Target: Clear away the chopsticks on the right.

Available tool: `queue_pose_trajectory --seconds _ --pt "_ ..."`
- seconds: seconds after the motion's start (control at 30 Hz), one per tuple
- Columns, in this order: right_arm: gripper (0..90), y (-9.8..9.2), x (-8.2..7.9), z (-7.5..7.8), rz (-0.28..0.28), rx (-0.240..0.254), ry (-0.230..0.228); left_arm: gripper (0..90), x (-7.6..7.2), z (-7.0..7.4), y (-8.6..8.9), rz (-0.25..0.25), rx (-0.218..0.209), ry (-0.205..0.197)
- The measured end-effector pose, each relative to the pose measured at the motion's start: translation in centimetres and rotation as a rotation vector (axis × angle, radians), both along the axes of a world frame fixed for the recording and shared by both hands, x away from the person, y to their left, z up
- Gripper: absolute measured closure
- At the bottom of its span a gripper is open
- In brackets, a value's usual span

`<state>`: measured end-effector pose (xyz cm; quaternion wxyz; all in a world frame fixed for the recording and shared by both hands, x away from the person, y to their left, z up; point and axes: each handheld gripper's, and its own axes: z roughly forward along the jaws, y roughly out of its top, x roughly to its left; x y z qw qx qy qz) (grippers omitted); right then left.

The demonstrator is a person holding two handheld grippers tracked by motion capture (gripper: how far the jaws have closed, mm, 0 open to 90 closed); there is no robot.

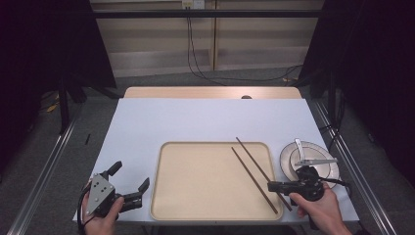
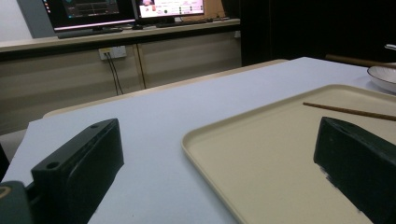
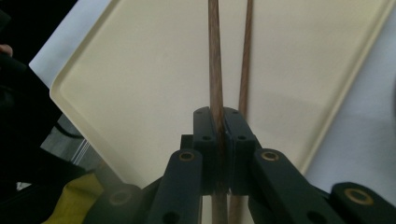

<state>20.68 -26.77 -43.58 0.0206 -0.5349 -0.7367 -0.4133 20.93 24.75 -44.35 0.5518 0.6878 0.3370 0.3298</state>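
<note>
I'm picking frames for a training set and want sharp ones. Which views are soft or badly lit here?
High view: evenly lit on the table, dark at both sides. Left gripper view: near jaws blurred, tray and monitors sharper. Right gripper view: the right gripper shut on one chopstick is fairly sharp, its base parts soft; the tray's pale surface looks washed out.
</note>
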Motion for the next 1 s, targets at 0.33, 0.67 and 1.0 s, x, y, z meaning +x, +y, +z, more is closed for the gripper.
queue_pose_trajectory --seconds 0.33,0.67,1.0 --pt "85.2 2.1 -0.1 -2.1 0.026 -0.038 0.072 1.4 0.0 0.0 0.0 -0.007 -0.011 0.005" --pt "85.1 2.9 0.1 -3.4 0.025 -0.084 0.094 1.4 0.0 -0.1 0.0 -0.007 -0.022 0.009" --pt "84.0 3.0 -0.1 -3.5 0.006 -0.085 0.086 1.4 0.0 -0.1 0.0 -0.007 -0.022 0.01"
